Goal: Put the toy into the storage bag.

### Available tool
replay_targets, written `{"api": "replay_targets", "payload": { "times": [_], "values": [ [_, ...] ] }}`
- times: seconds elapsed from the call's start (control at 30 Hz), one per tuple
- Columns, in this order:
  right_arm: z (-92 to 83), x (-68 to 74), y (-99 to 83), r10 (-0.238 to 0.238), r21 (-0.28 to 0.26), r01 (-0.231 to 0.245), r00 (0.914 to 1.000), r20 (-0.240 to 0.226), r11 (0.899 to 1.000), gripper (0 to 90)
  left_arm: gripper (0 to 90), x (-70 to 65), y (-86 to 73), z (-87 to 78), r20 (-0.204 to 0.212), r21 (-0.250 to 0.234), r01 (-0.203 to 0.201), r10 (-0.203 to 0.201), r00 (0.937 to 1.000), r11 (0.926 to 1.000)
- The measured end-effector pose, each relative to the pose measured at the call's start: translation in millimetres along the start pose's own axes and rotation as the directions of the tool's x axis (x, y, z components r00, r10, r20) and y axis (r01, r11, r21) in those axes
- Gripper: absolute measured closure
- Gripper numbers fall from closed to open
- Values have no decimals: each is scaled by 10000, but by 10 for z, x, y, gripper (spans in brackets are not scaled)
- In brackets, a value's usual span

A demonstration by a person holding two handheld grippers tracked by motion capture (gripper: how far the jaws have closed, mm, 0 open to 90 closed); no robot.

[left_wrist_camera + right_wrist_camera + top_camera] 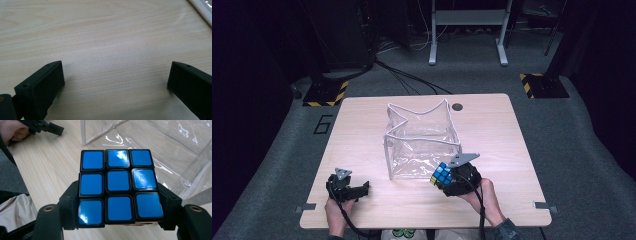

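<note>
The puzzle cube (118,187) sits right at the lens in the right gripper view, blue face up toward the camera, clamped between the right gripper's (118,220) two black jaws, which press on its left and right sides. Beyond it and a little to the right lies the clear plastic bag (160,147), its near wall just past the cube. From above, the right gripper (447,177) holds the cube (441,174) just beside the bag's (422,142) front lower corner, so the bag's open top lies forward and upward from the cube, and this hand is plainly the nearer one. The high view shows the white-rimmed mouth standing open, which the gripper view cuts off. The left gripper (362,189) rests apart at the table's (492,130) left, jaws spread wide over bare wood.
</note>
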State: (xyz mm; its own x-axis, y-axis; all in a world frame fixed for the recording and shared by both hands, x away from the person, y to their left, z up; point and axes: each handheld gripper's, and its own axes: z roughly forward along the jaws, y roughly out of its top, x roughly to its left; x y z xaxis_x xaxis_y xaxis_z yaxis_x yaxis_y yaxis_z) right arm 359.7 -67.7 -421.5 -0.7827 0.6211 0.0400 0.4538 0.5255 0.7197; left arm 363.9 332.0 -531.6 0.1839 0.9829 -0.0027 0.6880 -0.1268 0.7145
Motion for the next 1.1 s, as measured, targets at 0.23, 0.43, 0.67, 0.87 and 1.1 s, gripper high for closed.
{"api": "replay_targets", "payload": {
  "times": [0.23, 0.43, 0.67, 0.87, 1.1],
  "values": [
    [-39, -14, 48, -50, 35, 50, 10000, 12, 10000, 337, 6, 1, 0, 0, -10, -7, 2, -2, 10000, 10000],
    [-88, -30, 115, 10, -56, -10, 10000, -1, 10000, 337, 6, 0, 0, 0, -33, -8, 8, -8, 10000, 10000],
    [-143, -50, 203, -127, -13, 127, 9999, 54, 9999, 336, 6, 1, 0, -1, -35, -5, -5, 5, 10000, 10000],
    [-199, -78, 279, -166, -149, 167, 9998, 55, 9998, 336, 6, 0, 0, -1, -34, -5, 5, -5, 10000, 10000],
    [-252, -88, 354, -302, -174, 304, 9995, 95, 9994, 336, 6, 0, 0, -1, -34, -5, 6, -6, 10000, 10000]
  ]
}}
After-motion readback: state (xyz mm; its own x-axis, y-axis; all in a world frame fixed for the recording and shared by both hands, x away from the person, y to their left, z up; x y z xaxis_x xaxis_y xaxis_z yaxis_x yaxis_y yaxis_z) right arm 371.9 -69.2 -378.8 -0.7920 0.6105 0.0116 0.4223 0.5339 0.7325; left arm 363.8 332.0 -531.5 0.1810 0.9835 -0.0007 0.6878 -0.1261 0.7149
